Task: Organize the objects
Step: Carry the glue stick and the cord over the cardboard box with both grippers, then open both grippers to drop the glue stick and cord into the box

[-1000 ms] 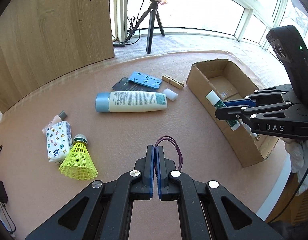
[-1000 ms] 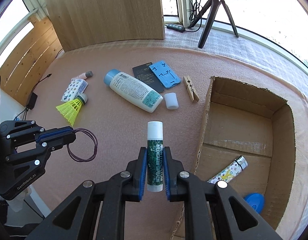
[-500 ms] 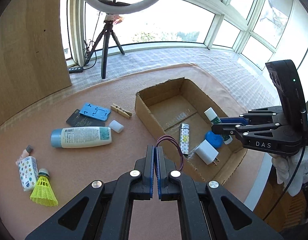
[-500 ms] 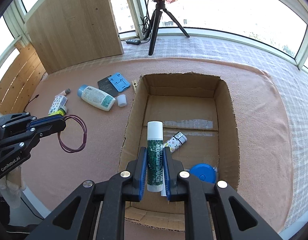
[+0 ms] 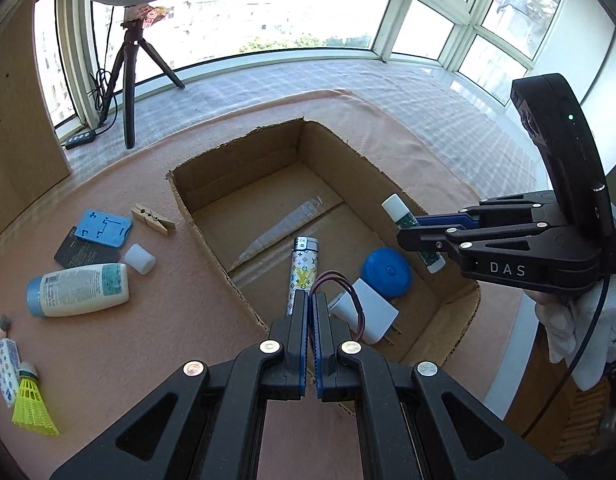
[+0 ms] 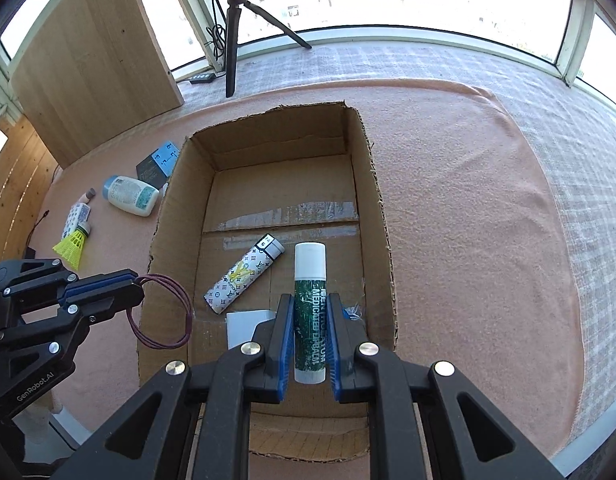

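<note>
A purple-brown hair tie (image 5: 350,294) dangles from my left gripper (image 5: 311,296), which is shut on it just above the near left wall of the cardboard box (image 5: 196,216). My right gripper (image 6: 310,300) is shut on a green lip balm tube (image 6: 309,280) with a white cap, held over the box's near right part. On the box floor lie a patterned lighter (image 6: 244,276), a white charger plug (image 5: 368,312) and a blue round disc (image 5: 386,272). In the right wrist view the left gripper (image 6: 136,288) hangs at the box's left rim.
Left of the box on the pink cloth lie a lotion bottle (image 5: 80,290), clothespin (image 5: 153,218), blue card holder (image 5: 102,229), white cylinder (image 5: 139,259), tissue pack (image 5: 6,364) and yellow shuttlecock (image 5: 30,404). A tripod (image 5: 128,60) stands behind. The table edge runs close on the right.
Both grippers have swept sideways from above the loose items to above the box. Each keeps its hold, the left on the hair tie and the right on the lip balm.
</note>
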The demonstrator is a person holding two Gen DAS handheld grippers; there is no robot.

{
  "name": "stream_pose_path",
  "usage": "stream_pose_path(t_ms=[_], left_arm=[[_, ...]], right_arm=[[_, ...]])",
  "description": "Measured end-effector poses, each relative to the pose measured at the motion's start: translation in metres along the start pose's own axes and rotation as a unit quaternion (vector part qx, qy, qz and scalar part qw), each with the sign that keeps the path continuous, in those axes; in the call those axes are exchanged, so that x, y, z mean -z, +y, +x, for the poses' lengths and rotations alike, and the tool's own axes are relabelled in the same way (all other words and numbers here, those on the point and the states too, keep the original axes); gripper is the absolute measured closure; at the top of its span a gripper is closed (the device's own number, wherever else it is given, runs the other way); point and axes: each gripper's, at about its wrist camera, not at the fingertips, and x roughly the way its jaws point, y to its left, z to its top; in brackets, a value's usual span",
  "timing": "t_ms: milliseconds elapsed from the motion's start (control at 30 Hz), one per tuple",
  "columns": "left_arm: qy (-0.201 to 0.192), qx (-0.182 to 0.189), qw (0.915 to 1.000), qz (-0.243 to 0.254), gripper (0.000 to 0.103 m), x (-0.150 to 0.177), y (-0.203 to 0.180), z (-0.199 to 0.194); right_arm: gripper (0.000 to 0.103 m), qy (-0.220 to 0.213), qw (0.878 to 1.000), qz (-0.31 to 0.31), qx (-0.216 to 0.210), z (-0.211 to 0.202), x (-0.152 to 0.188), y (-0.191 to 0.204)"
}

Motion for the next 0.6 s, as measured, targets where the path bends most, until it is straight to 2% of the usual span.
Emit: stream_pose_path(t_ms=[367, 600], left_arm=[[-0.014, -0.054, 0.9984, -0.011, 0.101, -0.033, 0.012, 0.025], [-0.001, -0.066, 0.9977, -0.014, 0.101, -0.043, 0.020, 0.040]], right_arm=[[0.089, 0.019, 1.000, 0.001, 0.000, 0.029, -0.014, -0.005], [0.089, 0.027, 1.000, -0.002, 0.001, 0.039, -0.018, -0.004]])
